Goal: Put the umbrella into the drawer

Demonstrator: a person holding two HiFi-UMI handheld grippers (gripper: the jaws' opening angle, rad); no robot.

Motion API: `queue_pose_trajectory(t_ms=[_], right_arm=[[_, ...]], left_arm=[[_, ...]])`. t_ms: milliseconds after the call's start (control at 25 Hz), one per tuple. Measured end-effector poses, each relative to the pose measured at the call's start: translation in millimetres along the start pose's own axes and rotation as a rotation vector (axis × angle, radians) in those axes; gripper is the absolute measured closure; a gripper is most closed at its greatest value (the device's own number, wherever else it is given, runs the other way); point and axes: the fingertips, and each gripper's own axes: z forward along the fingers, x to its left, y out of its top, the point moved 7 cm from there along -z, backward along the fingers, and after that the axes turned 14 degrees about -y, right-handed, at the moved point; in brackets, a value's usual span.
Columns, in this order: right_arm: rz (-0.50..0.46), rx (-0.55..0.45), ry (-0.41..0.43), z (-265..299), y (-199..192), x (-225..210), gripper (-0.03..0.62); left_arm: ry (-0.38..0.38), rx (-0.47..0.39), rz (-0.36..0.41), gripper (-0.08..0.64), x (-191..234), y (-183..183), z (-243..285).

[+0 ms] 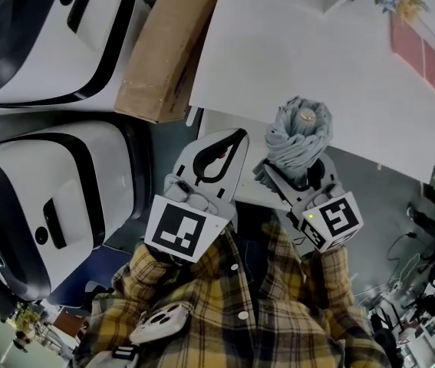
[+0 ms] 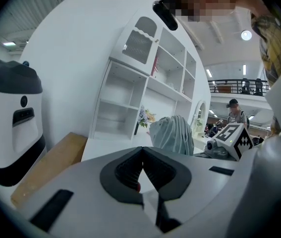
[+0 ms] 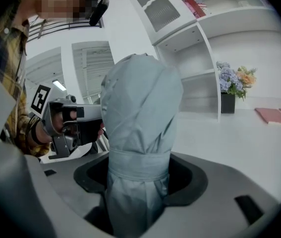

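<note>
Grey folded umbrella (image 1: 298, 133) stands upright, clamped at its strap between the jaws of right tool (image 3: 140, 180), at near edge of white table (image 1: 340, 90). Left tool (image 2: 141, 165) just beside it, jaws together, nothing held.

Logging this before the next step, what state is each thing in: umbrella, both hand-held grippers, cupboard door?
Umbrella: folded, strapped shut, held roughly upright.
Left hand-held gripper: shut, nothing between its jaws.
Right hand-held gripper: shut on the umbrella.
Cupboard door: closed.
</note>
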Motion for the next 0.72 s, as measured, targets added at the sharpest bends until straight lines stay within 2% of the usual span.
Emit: queue_pose_trajectory(t_ms=[280,400,600,720], right_arm=[[-0.081,0.064,0.036,20.5,-25.1,-0.9,0.287],[-0.114,0.096,0.038,29.6,-37.6,-2.6,0.287],[-0.149,0.145,0.087,45.0,-58.5,-0.3,0.287],[-0.2,0.179,0.108,55.3,-70.6,2.2,0.287]], left_arm=[[0.059,0.017,0.0,0.541,11.7,-33.0,5.1],[0.079,0.021,-0.029,0.541,17.0,-50.3,4.6],[0.114,0.034,-0.084,0.541,23.4,-71.4,0.1],[0.141,0.037,-0.084,0.541,26.5,-80.7,-1.0]])
